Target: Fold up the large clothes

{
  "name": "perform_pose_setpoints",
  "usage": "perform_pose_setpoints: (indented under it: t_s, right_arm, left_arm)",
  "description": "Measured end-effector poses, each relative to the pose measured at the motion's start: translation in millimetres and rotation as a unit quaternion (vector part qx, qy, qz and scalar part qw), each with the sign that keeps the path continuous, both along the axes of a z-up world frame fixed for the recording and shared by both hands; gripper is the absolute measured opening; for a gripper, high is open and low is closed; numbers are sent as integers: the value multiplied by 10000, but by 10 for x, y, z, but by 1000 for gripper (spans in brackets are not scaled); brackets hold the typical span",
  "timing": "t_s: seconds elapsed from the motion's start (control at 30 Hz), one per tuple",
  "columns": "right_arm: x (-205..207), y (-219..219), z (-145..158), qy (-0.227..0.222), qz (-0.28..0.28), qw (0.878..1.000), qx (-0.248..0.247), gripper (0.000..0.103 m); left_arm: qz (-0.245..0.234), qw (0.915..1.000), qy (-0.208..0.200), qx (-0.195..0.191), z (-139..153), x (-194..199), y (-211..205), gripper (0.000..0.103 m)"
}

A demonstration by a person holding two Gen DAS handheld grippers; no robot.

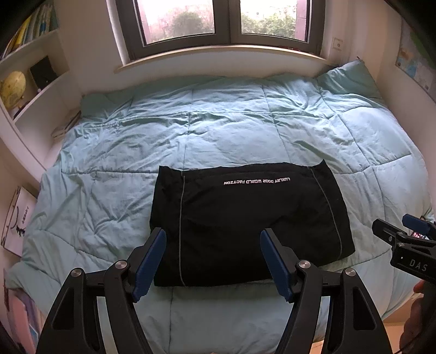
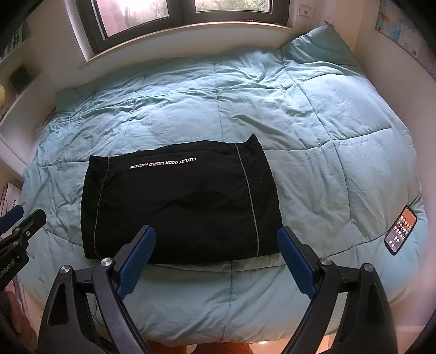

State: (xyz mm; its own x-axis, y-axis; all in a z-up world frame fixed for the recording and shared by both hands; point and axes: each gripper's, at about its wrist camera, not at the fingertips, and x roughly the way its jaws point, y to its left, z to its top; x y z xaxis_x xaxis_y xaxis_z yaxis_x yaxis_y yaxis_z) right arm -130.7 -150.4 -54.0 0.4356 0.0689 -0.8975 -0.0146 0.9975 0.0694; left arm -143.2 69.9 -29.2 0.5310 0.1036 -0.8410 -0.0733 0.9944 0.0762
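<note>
A black garment with white lettering and two grey piping lines lies folded into a flat rectangle on the light teal quilt, near the front edge of the bed. It also shows in the right wrist view. My left gripper is open and empty, held above the garment's near edge. My right gripper is open and empty, also above the near edge. Each gripper shows at the side of the other's view: the right gripper and the left gripper.
A phone with a lit screen lies on the quilt at the right. A pillow sits at the far right corner. Shelves with a globe stand left. A window is behind the bed.
</note>
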Motion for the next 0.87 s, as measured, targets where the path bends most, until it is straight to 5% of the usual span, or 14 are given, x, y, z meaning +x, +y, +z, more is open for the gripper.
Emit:
perform_pose_setpoints:
  t_s: [0.87]
  right_arm:
    - [197, 32, -71, 93, 139, 9998, -90, 92]
  left_arm:
    - [232, 9994, -200, 176, 4, 159, 134, 73]
